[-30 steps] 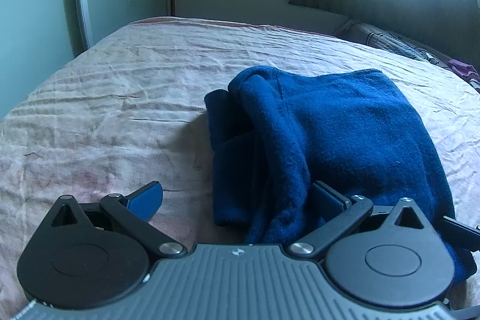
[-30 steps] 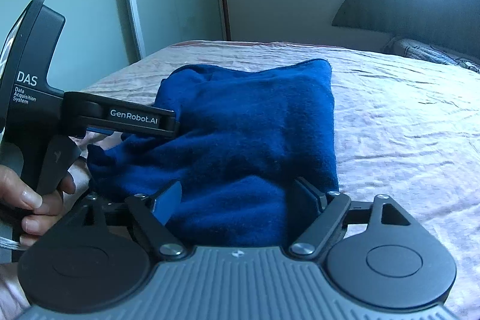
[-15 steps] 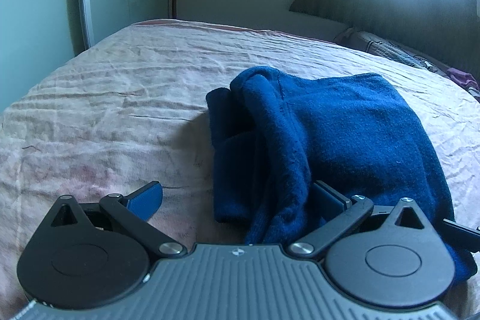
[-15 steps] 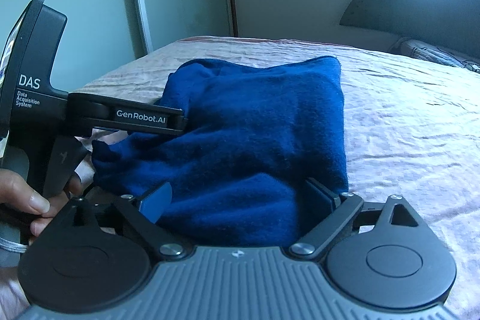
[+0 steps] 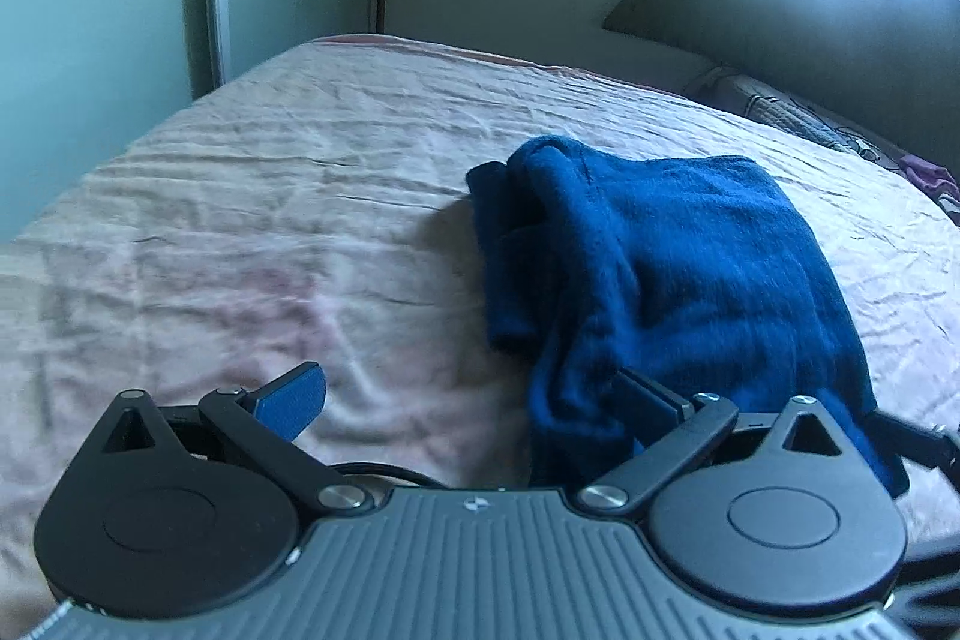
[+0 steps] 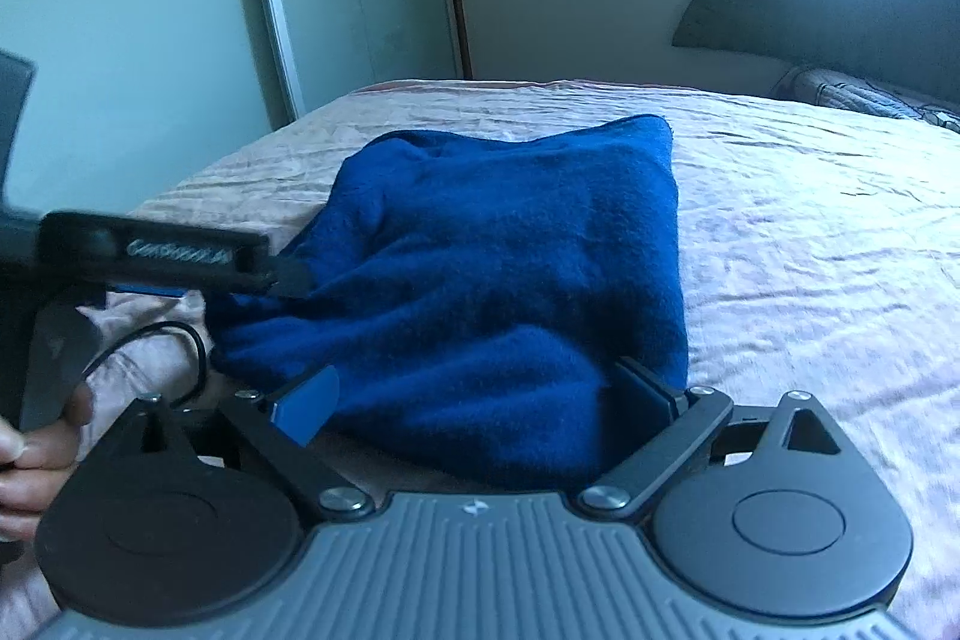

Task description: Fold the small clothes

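While the big pink bed sheet point(image 5: 252, 232) fills most of both views, a blue fleece garment point(image 5: 678, 268) lies on it in a soft, bunched heap. From the left wrist camera, the blue heap sits in the middle right of the frame, with one thick fold standing up along its left side. The left gripper point(image 5: 474, 400) is at the bottom of that frame with its two fingers spread wide apart. Its left finger point(image 5: 291, 394) is over bare sheet, and its right finger point(image 5: 651, 409) is right against the near edge of the blue cloth. Nothing is pinched between them. From the right wrist camera, the blue garment point(image 6: 516, 280) fills the middle of the frame. The right gripper point(image 6: 480, 400) is at the bottom, spread wide too, with the near edge of the cloth lying between its fingers. At the left of that frame the other gripper's black arm touches the cloth's left edge. A dark headboard point(image 6: 840, 4) stands in the upper right.
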Action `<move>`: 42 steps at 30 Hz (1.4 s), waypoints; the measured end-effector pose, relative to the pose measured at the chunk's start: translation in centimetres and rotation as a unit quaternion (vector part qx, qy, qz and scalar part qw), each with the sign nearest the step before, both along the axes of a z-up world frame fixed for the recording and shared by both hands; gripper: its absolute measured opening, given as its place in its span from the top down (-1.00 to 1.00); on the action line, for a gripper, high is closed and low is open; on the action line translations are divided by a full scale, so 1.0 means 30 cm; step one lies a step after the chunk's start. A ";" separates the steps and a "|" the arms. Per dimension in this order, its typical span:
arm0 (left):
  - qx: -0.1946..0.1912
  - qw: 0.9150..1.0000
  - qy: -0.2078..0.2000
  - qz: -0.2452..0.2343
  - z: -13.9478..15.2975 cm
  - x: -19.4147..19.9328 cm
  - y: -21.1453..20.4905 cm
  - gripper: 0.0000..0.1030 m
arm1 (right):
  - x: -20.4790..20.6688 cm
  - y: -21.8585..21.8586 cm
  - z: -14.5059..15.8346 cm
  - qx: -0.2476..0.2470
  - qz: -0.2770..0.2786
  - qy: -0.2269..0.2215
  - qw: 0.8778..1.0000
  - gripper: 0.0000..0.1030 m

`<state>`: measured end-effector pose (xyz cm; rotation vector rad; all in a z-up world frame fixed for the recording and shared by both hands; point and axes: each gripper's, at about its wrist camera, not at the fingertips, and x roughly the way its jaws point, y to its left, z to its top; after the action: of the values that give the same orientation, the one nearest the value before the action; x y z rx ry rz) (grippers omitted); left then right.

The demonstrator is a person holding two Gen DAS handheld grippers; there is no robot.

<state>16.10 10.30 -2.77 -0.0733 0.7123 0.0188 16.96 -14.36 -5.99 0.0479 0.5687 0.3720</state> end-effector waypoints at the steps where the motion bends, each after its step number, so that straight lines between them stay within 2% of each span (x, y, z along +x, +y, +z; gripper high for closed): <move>1: -0.005 1.000 0.001 -0.003 0.005 -0.003 0.010 -0.99 | -0.013 -0.014 0.012 0.009 -0.003 -0.008 1.000 -0.90; 4: -0.032 0.999 0.013 -0.014 0.009 0.026 0.050 -1.00 | -0.005 -0.085 0.053 0.046 -0.009 -0.015 0.999 -0.90; 8: -0.075 0.994 0.063 -0.046 -0.031 0.120 0.075 -1.00 | 0.116 -0.219 0.071 0.103 -0.049 0.007 0.993 -0.90; 11: -0.060 0.993 0.063 -0.079 -0.034 0.155 0.038 -0.99 | 0.275 -0.294 0.020 0.184 -0.017 0.082 0.979 -0.90; 13: -0.059 0.991 0.064 -0.096 -0.038 0.172 0.015 -0.98 | 0.357 -0.313 -0.019 0.226 -0.001 0.113 0.968 -0.90; 17: -0.044 0.991 0.057 -0.117 -0.053 0.193 -0.035 -0.93 | 0.449 -0.295 -0.054 0.277 0.036 0.126 0.952 -0.91; 18: -0.041 0.991 0.052 -0.114 -0.056 0.194 -0.044 -0.83 | 0.458 -0.281 -0.054 0.274 0.038 0.124 0.953 -0.87; 19: -0.042 0.991 0.046 -0.115 -0.056 0.192 -0.052 -0.74 | 0.460 -0.265 -0.053 0.261 0.038 0.123 0.957 -0.63; 20: -0.042 0.991 0.042 -0.117 -0.053 0.191 -0.062 -0.51 | 0.464 -0.252 -0.049 0.238 0.030 0.123 0.963 -0.41; 21: -0.044 0.991 0.039 -0.119 -0.049 0.187 -0.070 -0.36 | 0.453 -0.254 -0.047 0.226 0.023 0.125 0.966 0.09; 22: -0.047 0.991 0.039 -0.119 -0.045 0.187 -0.082 -0.28 | 0.454 -0.266 -0.049 0.232 0.023 0.129 0.964 0.27; 24: -0.054 0.990 0.041 -0.121 -0.035 0.187 -0.098 0.05 | 0.442 -0.296 -0.048 0.248 0.025 0.127 0.960 0.41; 25: -0.050 0.991 0.043 -0.118 -0.028 0.185 -0.110 0.08 | 0.432 -0.303 -0.042 0.247 0.023 0.123 0.961 0.47; 27: -0.037 0.992 0.041 -0.113 -0.012 0.179 -0.135 0.30 | 0.417 -0.309 -0.019 0.237 0.024 0.113 0.965 0.52; 29: -0.034 0.993 0.040 -0.109 0.004 0.171 -0.154 0.43 | 0.394 -0.302 0.016 0.217 0.028 0.097 0.971 0.54; 32: -0.071 0.989 0.051 -0.116 0.014 0.171 -0.159 0.51 | 0.378 -0.312 0.062 0.197 0.030 0.081 0.977 0.55; 35: -0.088 0.986 0.060 -0.132 0.005 0.165 -0.190 0.46 | 0.369 -0.375 0.090 0.194 0.022 0.076 0.978 0.55; 37: -0.067 0.988 0.056 -0.131 -0.004 0.161 -0.220 0.24 | 0.379 -0.415 0.081 0.185 0.004 0.087 0.979 0.49; 38: -0.051 0.989 0.052 -0.127 -0.004 0.158 -0.232 -0.03 | 0.390 -0.427 0.067 0.179 -0.009 0.102 0.979 0.44; 39: -0.035 0.991 0.047 -0.122 -0.001 0.151 -0.242 -0.30 | 0.399 -0.435 0.048 0.167 -0.022 0.119 0.979 0.32; 40: -0.013 0.993 0.038 -0.113 0.006 0.136 -0.249 -0.41 | 0.393 -0.438 0.039 0.155 -0.038 0.126 0.979 0.08; 42: 0.022 0.994 0.014 -0.109 0.025 0.095 -0.254 -0.63 | 0.336 -0.446 0.060 0.139 -0.074 0.101 0.982 -0.21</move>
<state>18.95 2.68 -2.01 0.0484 0.7454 -0.1741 27.04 -27.73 -4.18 0.3985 0.7069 0.3020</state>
